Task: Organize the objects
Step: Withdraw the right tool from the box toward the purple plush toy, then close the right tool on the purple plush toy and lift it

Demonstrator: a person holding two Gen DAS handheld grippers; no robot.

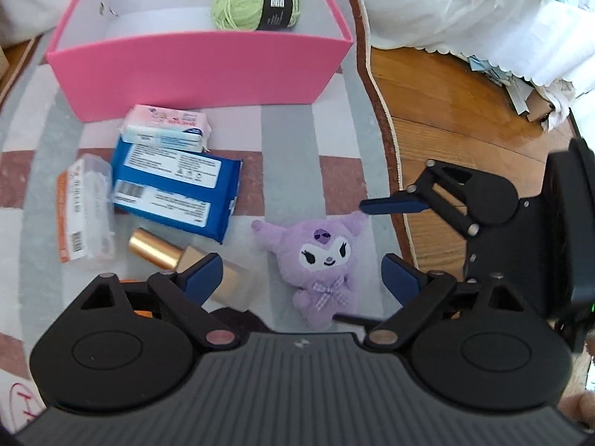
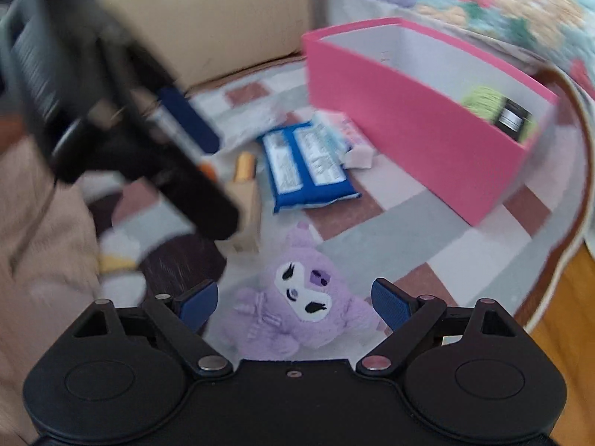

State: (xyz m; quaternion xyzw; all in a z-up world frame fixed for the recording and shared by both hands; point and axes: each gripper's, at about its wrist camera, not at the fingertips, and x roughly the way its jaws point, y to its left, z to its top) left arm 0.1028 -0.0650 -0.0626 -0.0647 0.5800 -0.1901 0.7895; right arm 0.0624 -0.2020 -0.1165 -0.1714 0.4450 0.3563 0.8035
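L to R on the checked rug (image 1: 334,141), left wrist view: a clear plastic pack w/ orange card (image 1: 83,215) at far left, then a blue wipes pack (image 1: 174,189) w/ a small pink-and-white tissue pack (image 1: 167,128) touching its far edge. A bottle w/ gold cap (image 1: 156,252) lies just in front of the wipes, partly behind a left gripper finger. Behind them all stands the pink box (image 1: 200,67), open-topped, w/ a ball of green yarn (image 1: 256,5) inside by its far wall. The purple plush toy (image 1: 319,264) lies face up on the rug, right of the bottle.

Left gripper (image 1: 301,275): jaws apart, plush between them, pads not pressing it. Right gripper (image 2: 293,301): jaws also wide apart, either side of the same plush, no visible contact. Wood floor (image 1: 465,119) right of the rug edge; a white bed skirt (image 1: 465,33) hangs beyond.
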